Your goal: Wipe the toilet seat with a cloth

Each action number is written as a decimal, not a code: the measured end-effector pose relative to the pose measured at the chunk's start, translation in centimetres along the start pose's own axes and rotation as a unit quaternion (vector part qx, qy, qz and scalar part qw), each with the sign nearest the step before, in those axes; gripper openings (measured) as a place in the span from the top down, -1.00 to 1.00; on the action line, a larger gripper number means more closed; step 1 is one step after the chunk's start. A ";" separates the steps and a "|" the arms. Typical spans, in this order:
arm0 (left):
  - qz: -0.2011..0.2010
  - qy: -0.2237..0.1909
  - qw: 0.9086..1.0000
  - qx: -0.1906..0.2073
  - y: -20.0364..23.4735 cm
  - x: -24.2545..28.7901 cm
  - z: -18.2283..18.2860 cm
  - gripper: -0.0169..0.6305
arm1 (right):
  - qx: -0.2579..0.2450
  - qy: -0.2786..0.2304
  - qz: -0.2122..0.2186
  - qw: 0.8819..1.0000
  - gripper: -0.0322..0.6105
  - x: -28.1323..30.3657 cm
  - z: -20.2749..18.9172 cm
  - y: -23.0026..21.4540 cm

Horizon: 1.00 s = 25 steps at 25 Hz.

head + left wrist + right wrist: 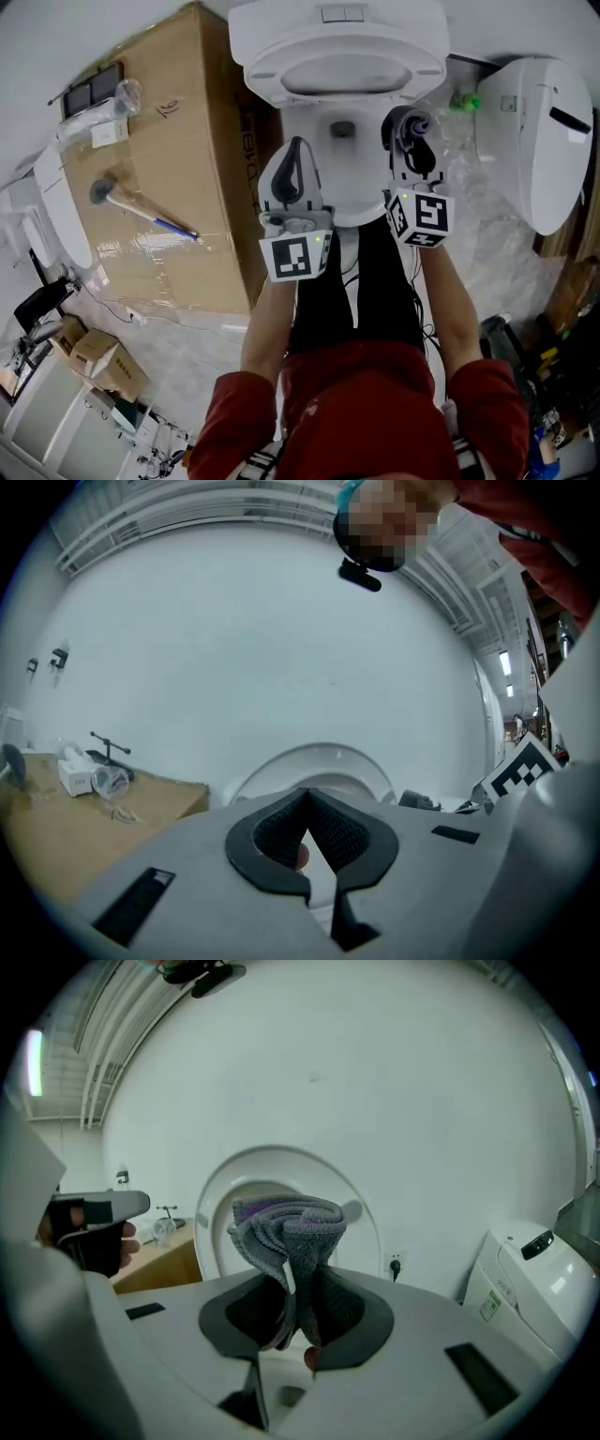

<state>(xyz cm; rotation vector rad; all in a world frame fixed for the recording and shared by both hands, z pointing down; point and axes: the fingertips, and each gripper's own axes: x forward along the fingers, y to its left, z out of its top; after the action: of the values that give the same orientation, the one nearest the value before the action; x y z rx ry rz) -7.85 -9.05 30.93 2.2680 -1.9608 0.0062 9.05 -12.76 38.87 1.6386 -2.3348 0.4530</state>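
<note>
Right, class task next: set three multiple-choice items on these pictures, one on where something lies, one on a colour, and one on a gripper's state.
1. Where does the hammer lie? A in the toilet bowl; B on the cardboard box; C on the floor.
2. What colour is the cloth? A grey; B red; C yellow.
3. How is the left gripper? A open; B shut on the cloth; C shut and empty.

Key:
1 B: the head view shows it lying on the box top.
2 A: grey folds stand up out of the right gripper.
3 C: its jaws meet with nothing between them.
</note>
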 end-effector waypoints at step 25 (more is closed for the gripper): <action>-0.077 0.024 0.990 0.116 -2.2 -0.1 14.1 0.91 | 0.011 -0.106 -0.028 0.994 0.64 -12.8 20.1 1.6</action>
<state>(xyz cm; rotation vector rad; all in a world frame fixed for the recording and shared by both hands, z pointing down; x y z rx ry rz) -6.95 -10.26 16.69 2.5311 -1.8422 0.2841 11.28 -9.07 15.39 1.8388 -2.4311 0.3089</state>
